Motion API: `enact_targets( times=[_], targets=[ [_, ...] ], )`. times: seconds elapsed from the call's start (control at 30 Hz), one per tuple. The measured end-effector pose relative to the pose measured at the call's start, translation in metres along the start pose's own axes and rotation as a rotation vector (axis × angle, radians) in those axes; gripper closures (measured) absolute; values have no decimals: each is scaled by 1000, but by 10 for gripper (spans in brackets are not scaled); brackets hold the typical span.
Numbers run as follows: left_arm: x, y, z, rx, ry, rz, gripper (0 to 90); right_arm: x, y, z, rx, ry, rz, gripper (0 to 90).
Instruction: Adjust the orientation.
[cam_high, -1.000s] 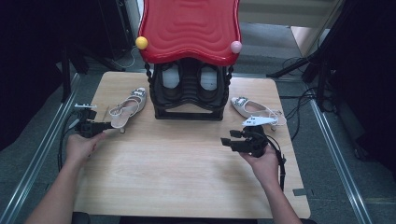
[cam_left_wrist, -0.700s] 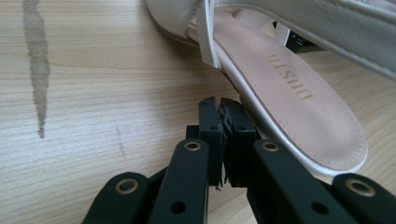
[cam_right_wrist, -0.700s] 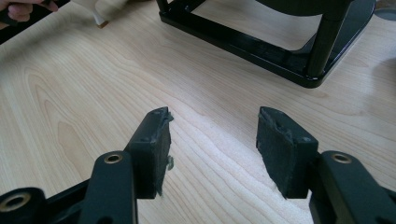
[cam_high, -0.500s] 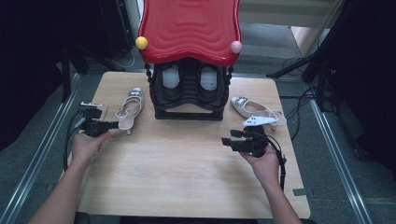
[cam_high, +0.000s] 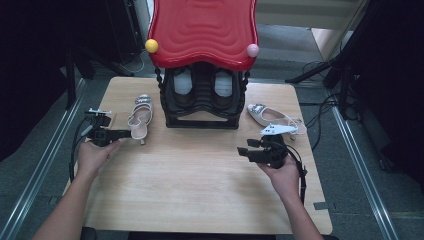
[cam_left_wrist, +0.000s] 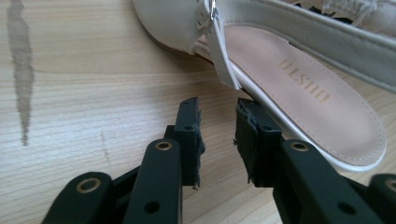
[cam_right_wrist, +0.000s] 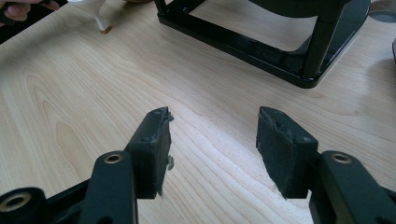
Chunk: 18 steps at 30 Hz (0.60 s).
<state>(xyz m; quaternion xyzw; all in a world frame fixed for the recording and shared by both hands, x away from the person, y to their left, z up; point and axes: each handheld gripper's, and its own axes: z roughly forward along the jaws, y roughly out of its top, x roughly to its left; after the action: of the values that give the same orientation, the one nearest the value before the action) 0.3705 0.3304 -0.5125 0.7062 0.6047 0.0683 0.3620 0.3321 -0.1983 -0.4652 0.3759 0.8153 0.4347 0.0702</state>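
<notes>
A pale heeled sandal lies flat on the wooden table, left of the black shoe rack. My left gripper sits just behind its heel. In the left gripper view the sandal's insole is close ahead and to the right, and the left gripper is open by a narrow gap with nothing in it. A second pale flat shoe lies right of the rack. My right gripper hovers over bare wood, and it stands wide open and empty.
The rack carries a red wavy top with a yellow ball and a pink ball, and holds a pair of shoes. Its black base lies ahead of the right gripper. Cables trail off the table's right side.
The sandal has turned from a slant to lie straighter beside the rack. The left gripper shifted slightly right toward its heel. The right hand has stayed put.
</notes>
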Motion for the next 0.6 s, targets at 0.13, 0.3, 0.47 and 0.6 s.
enact_targets(
  times=[0.13,0.3,0.47,0.6],
  targets=[
    [3,4,-8,-40,-7,-16,576,0,0,0,0,-1,-4,457],
    [6,9,-21,-115,-16,-42,538,1,0,1,5,-1,-6,457],
    [3,13,-27,-137,-15,-42,500,1,0,1,4,-1,-8,457],
    [-1,18,-30,-133,15,-14,462,1,0,1,3,-3,-8,457]
  ],
)
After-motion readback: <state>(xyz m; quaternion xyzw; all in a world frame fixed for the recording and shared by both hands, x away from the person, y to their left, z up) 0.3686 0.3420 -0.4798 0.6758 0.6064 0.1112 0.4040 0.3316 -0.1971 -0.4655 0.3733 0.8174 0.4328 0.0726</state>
